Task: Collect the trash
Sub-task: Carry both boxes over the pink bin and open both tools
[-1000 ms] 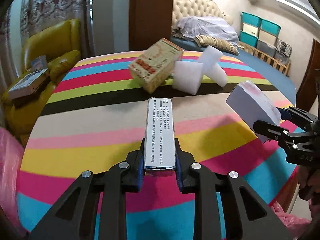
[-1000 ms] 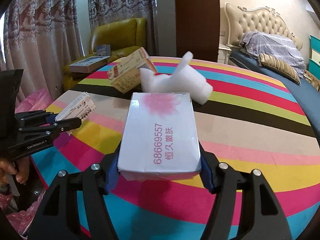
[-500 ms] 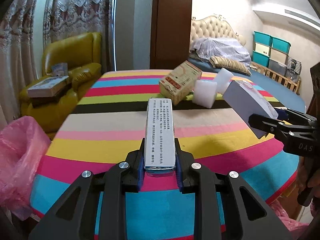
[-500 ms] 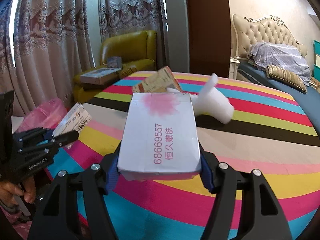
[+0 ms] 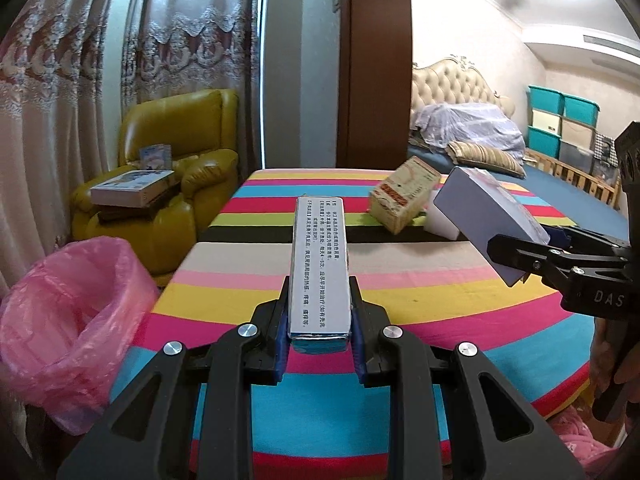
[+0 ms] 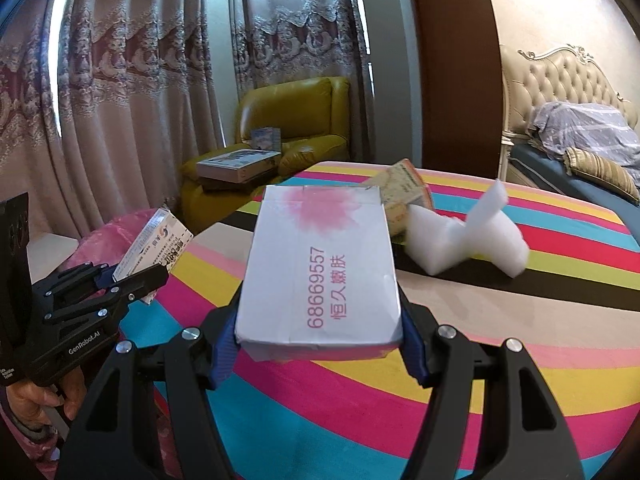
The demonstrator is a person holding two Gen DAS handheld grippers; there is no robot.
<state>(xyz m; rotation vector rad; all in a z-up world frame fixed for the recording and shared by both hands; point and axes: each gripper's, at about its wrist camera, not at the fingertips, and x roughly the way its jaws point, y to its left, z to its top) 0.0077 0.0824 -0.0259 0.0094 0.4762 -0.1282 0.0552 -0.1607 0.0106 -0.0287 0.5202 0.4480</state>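
1. Left wrist view: left gripper point(image 5: 319, 332) is clamped on a narrow silver box point(image 5: 319, 266) held above the striped table point(image 5: 400, 320). A pink trash bag point(image 5: 68, 320) sits at 9 o'clock, off the table's edge.
2. Right wrist view: right gripper point(image 6: 318, 344) grips a white carton point(image 6: 320, 268); foam pieces point(image 6: 464, 240) and a tan box point(image 6: 404, 196) lie at 1 o'clock.

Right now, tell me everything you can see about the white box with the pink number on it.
The white box is a flat, rectangular carton, cardboard by the look of it, with a pink blotch near its far end and pink print reading 68669557 beside Chinese characters. Its near edge looks slightly crumpled. The right tool clamps it by its two long sides, holding it above the striped table, apart from the foam pieces.
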